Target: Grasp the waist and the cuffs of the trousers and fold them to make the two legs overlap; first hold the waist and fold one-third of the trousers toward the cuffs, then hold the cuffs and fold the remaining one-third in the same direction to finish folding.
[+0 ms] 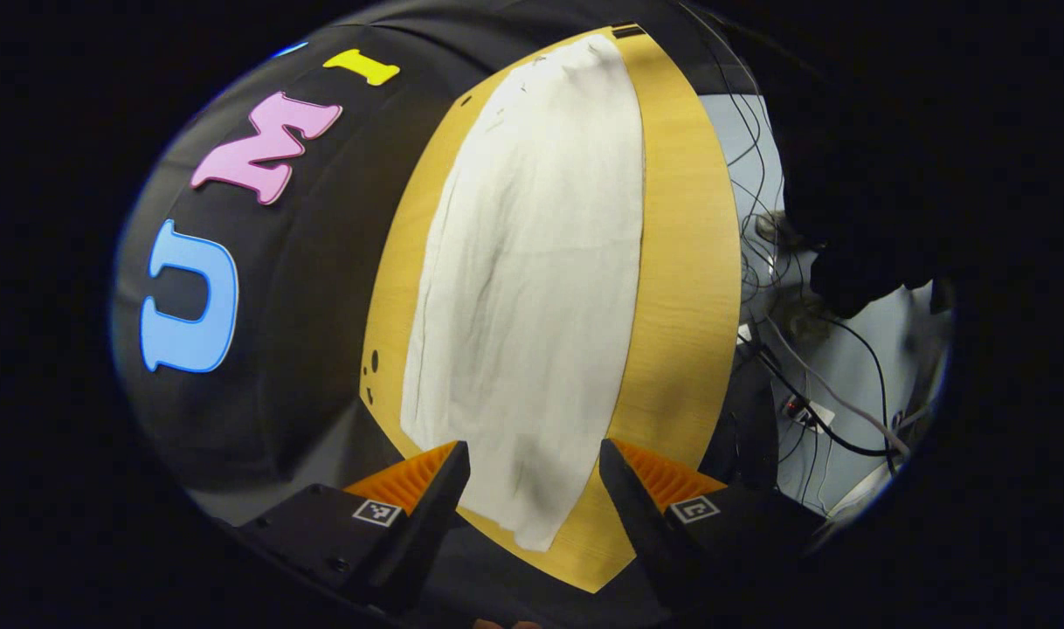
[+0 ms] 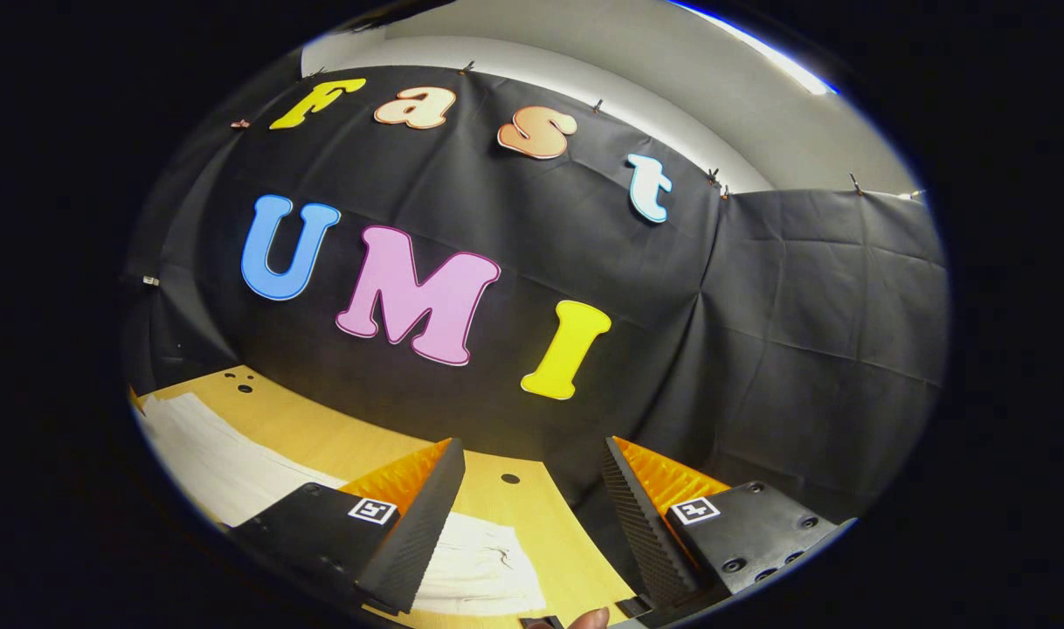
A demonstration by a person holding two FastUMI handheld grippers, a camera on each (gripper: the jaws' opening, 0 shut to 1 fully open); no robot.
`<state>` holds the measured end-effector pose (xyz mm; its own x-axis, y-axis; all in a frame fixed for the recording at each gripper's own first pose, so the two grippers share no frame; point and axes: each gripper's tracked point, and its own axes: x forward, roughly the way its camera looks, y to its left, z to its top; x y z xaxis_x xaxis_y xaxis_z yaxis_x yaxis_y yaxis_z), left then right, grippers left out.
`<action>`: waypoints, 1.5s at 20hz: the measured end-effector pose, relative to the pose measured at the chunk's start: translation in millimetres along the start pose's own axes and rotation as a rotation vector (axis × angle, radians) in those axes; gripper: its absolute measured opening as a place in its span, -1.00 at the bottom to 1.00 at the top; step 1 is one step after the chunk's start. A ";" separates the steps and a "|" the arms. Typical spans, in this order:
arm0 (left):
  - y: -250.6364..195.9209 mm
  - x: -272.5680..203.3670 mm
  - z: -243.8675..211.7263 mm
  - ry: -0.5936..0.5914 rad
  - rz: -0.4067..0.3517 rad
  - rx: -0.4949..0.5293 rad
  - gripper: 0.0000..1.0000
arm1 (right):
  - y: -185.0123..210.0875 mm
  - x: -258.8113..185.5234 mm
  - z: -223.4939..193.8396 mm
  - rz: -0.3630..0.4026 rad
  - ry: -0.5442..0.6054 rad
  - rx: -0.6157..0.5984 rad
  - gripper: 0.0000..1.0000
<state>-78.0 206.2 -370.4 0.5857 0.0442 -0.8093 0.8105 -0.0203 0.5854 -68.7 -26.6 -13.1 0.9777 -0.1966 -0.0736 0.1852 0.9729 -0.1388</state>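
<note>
1. The left gripper (image 1: pixel 534 467) is wide open and holds nothing. It hangs above the near end of the white trousers (image 1: pixel 532 288).
2. In the left gripper view, the trousers lie flat and long on the yellow wooden table (image 1: pixel 685 297), stretching away from the fingers.
3. To the right of the table, dark cables (image 1: pixel 811 393) lie in a tangle on the floor.
4. The right gripper (image 2: pixel 532 480) is wide open too, with nothing in it.
5. In the right gripper view, the trousers (image 2: pixel 235 472) lie low on the left, on the table (image 2: pixel 322 432), and part of them sits between the fingers.
</note>
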 end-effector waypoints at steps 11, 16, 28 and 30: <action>18.9 49.8 -20.7 0.073 -0.004 0.052 0.81 | -22.9 -14.1 -26.4 -0.040 0.060 -0.055 0.95; 24.2 67.6 -21.2 0.094 -0.032 0.064 0.37 | -36.5 -22.3 -59.8 -0.027 0.123 -0.166 0.94; 16.3 77.0 -21.9 0.163 -0.085 -0.026 -0.85 | 6.5 22.5 -250.2 0.451 0.311 -0.800 0.95; 16.2 76.8 -21.7 0.173 -0.083 -0.028 -0.85 | 24.0 23.1 -283.9 0.552 0.327 -0.879 0.95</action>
<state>-20.1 230.9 -422.0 0.5047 0.2152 -0.8360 0.8539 0.0181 0.5201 -69.7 -42.5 -298.5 0.8064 0.0913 -0.5842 -0.5345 0.5353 -0.6541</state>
